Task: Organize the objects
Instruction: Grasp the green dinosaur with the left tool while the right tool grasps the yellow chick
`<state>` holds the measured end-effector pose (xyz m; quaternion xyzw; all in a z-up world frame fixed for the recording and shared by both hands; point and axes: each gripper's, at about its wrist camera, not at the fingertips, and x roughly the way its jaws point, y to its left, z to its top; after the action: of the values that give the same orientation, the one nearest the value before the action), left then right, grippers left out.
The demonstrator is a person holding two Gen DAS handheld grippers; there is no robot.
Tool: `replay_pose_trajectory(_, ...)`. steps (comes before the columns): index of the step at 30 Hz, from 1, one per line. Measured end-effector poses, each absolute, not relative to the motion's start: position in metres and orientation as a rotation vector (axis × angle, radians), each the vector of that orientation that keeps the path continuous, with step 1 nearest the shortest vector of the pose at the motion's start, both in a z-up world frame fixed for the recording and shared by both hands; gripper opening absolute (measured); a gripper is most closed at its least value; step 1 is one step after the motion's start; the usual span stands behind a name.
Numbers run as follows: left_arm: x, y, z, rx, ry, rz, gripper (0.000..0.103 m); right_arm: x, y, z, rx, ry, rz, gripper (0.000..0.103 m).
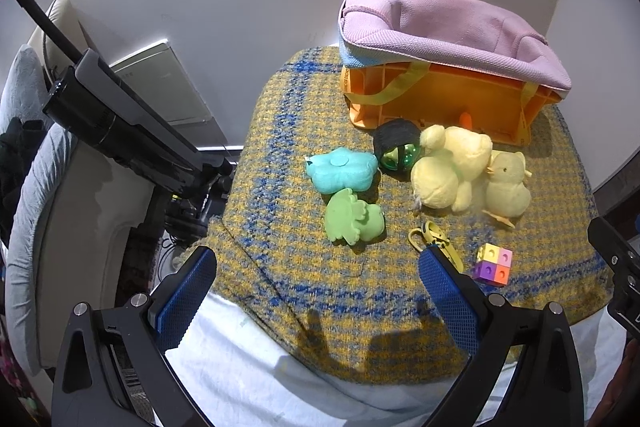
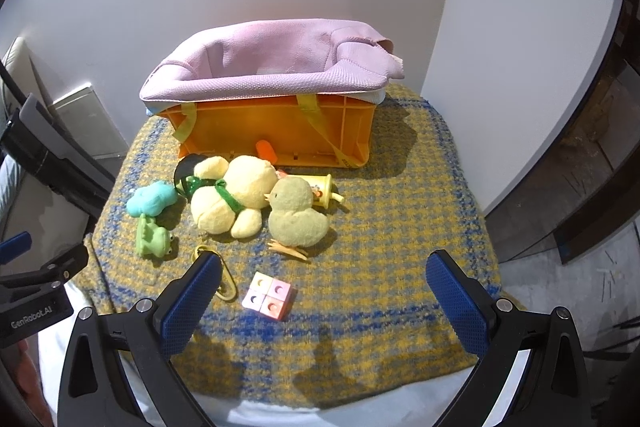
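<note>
Toys lie loose on the counter [image 2: 400, 227] before the crate [image 2: 280, 135]: 2 plush chicks [image 2: 298, 215], a frog [image 2: 152, 237], a teal cushion [image 2: 152, 199], a cube [image 2: 269, 295], a clip [image 1: 430, 235]; all remain unsorted. The crate's inside is hidden, perhaps empty. Left gripper [image 1: 316, 287] and right gripper [image 2: 324, 291] hover above with fingers apart, holding nothing.

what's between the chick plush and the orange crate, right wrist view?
A yellow toy cup lies on its side between the chick plush and the orange crate; only the right wrist view shows it.
</note>
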<state>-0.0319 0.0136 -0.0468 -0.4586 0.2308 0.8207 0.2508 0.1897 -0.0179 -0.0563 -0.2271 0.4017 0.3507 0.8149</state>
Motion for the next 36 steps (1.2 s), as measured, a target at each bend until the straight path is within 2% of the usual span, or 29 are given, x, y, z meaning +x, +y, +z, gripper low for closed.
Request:
replay_pose_trajectory(7, -0.046, 0.026, -0.072, -1.198, 0.695, 2.097, 0.103, 0.199, -0.007, -0.076, -0.476, 0.865, 0.730, 0.102)
replay_pose_trajectory(28, -0.071, 0.063, -0.140, -1.228, 0.737, 2.038, 0.103, 0.229, 0.031, -0.140, -0.508, 0.893, 0.693, 0.102)
replay_pose_trajectory(36, -0.078, 0.070, -0.162, -1.280, 0.741, 1.996, 0.097, 0.234, 0.042, -0.155, -0.539, 0.904, 0.689, 0.102)
